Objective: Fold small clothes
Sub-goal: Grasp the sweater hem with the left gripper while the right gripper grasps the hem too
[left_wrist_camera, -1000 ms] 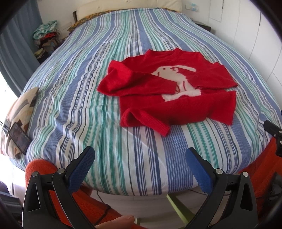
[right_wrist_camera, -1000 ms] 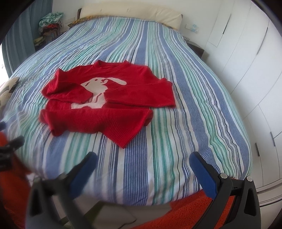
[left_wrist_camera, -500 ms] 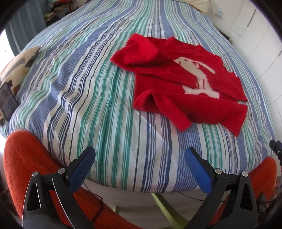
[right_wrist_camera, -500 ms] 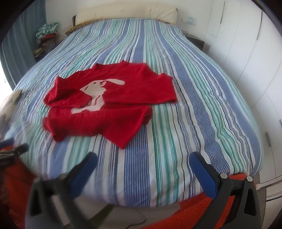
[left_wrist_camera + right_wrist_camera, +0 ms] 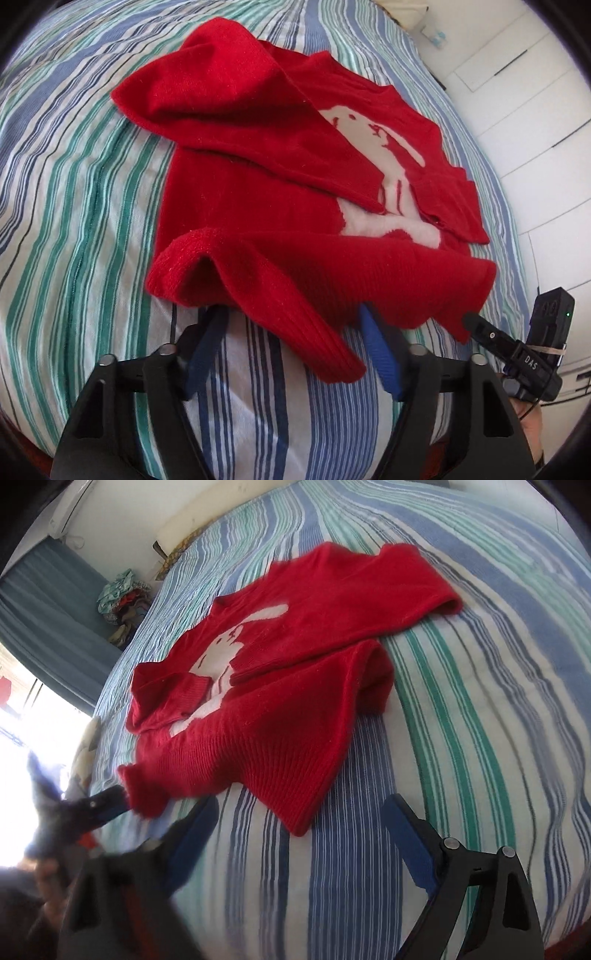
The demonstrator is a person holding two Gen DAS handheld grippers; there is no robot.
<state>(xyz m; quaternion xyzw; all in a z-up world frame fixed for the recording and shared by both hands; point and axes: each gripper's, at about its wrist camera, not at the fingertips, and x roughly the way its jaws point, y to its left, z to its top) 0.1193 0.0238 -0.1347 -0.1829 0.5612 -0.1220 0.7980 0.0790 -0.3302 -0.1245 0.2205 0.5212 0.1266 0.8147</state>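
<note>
We've both grippers closing at the red sweater [image 5: 280,206] hem on bed [image 5: 74,192]: left gripper [image 5: 291,343] astride it, right gripper [image 5: 303,830] still apart, nothing pinched.

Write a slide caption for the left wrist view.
Left gripper closing around the hem of a red knitted sweater on a striped bedsheet.

The letters "DAS" stand on the right gripper [image 5: 476,326], nothing else readable.
</note>
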